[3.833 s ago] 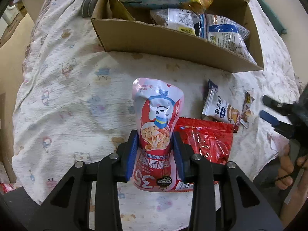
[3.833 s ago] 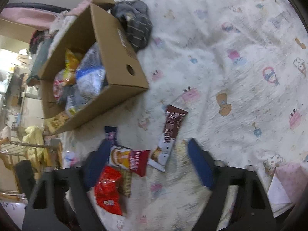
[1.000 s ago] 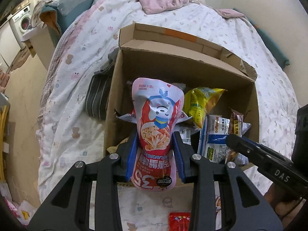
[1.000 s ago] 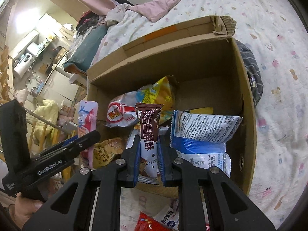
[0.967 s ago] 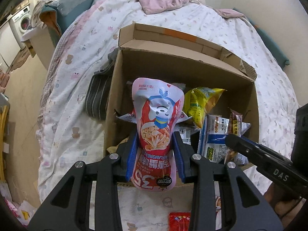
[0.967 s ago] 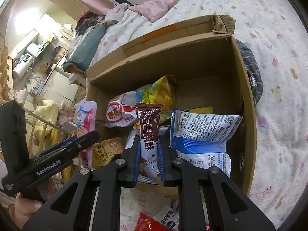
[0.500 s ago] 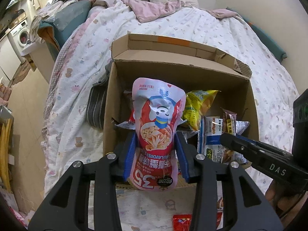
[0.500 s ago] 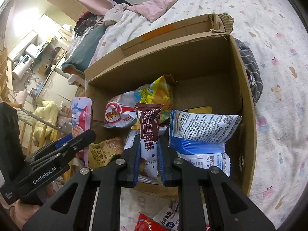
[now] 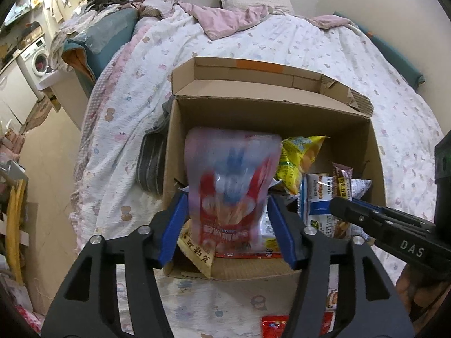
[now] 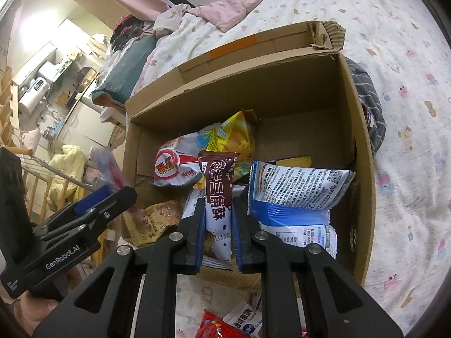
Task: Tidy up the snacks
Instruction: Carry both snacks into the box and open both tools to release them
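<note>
Left wrist view: left gripper [image 9: 227, 219] has its jaws spread wide, blue pads clear of the red-and-pink snack pouch [image 9: 231, 186]. The pouch is motion-blurred between them, over the near-left part of the cardboard box [image 9: 270, 118]; judged to be dropping in, though contact with either pad cannot be ruled out through the blur.

Right wrist view: right gripper [image 10: 217, 225] is clamped narrow on a brown-and-white wafer bar [image 10: 218, 194], held upright above the near edge of the box, just beside the blue-and-white bag [image 10: 296, 197].

Step in hand: depositing both snacks into the box. Next move, as judged: let the pouch fall free and pull the left tool back; bring the wafer bar over a gap near the box centre, then part the jaws.

Loose items remain on the bedsheet [image 10: 408, 112] near the box: a red packet [image 10: 214, 325] and a white one, both cut off at the frame bottom. Box floor is mostly hidden under bags. Pouch print unreadable from blur.
</note>
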Action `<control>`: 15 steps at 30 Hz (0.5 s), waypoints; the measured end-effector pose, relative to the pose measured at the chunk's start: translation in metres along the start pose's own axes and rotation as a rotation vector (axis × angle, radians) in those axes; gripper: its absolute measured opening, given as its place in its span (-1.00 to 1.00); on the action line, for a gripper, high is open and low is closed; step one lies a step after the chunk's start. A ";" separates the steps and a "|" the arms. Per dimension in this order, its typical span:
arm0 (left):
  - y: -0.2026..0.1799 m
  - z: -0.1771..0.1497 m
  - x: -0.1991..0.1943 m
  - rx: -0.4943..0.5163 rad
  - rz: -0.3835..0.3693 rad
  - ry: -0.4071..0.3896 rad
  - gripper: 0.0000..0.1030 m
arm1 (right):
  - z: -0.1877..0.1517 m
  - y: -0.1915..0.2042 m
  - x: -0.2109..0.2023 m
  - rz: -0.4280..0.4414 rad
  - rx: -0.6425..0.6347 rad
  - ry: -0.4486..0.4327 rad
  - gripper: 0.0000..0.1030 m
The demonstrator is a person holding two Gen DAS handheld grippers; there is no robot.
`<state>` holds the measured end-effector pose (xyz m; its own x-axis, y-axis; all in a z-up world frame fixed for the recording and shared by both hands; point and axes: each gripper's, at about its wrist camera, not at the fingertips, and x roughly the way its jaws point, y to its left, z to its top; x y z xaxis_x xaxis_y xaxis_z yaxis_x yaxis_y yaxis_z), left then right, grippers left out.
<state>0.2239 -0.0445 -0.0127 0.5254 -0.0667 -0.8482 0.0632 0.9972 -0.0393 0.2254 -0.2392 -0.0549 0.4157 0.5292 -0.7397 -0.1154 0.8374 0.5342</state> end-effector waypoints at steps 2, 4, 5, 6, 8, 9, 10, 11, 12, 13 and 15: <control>0.001 0.001 0.000 -0.006 -0.008 0.003 0.23 | 0.000 0.000 -0.001 0.003 -0.001 -0.003 -0.65; 0.003 0.001 -0.002 -0.018 -0.009 -0.004 0.43 | 0.001 0.000 -0.002 0.006 -0.001 -0.008 -0.65; 0.003 0.002 -0.003 -0.023 -0.007 -0.011 0.54 | 0.001 0.000 -0.002 0.009 0.000 -0.012 -0.57; 0.004 0.003 -0.005 -0.028 -0.007 -0.021 0.60 | 0.001 -0.001 -0.003 0.011 0.003 -0.017 -0.58; 0.005 0.003 -0.007 -0.032 -0.009 -0.030 0.60 | 0.001 -0.002 -0.006 0.023 0.009 -0.031 -0.57; 0.005 0.004 -0.008 -0.034 -0.009 -0.034 0.60 | 0.002 -0.002 -0.007 0.028 0.010 -0.035 -0.57; 0.006 0.005 -0.007 -0.035 -0.010 -0.036 0.60 | 0.001 -0.002 -0.008 0.030 0.009 -0.039 -0.57; 0.007 0.005 -0.007 -0.034 -0.010 -0.036 0.60 | 0.002 -0.002 -0.010 0.032 0.008 -0.047 -0.57; 0.007 0.005 -0.007 -0.033 -0.009 -0.035 0.60 | 0.002 -0.001 -0.012 0.033 0.007 -0.054 -0.57; 0.007 0.005 -0.007 -0.032 -0.009 -0.035 0.60 | 0.004 -0.002 -0.012 0.030 0.003 -0.055 -0.55; 0.007 0.004 -0.007 -0.033 -0.007 -0.031 0.60 | 0.004 -0.002 -0.013 0.023 0.000 -0.057 -0.31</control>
<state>0.2243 -0.0377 -0.0044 0.5512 -0.0746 -0.8311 0.0398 0.9972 -0.0631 0.2240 -0.2481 -0.0444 0.4636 0.5399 -0.7025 -0.1253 0.8249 0.5513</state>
